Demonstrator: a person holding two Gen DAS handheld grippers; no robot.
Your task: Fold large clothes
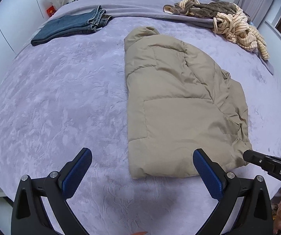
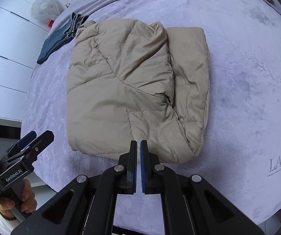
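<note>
Your left gripper (image 1: 142, 160), jaws wide apart, and right gripper (image 2: 138, 146), jaws together and empty, hover at the near edge of the folded beige jacket (image 2: 132, 90) on the bed (image 2: 238, 78).

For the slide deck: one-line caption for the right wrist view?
Right gripper, jaws shut and empty, above folded beige puffer jacket on lilac bedspread.
</note>
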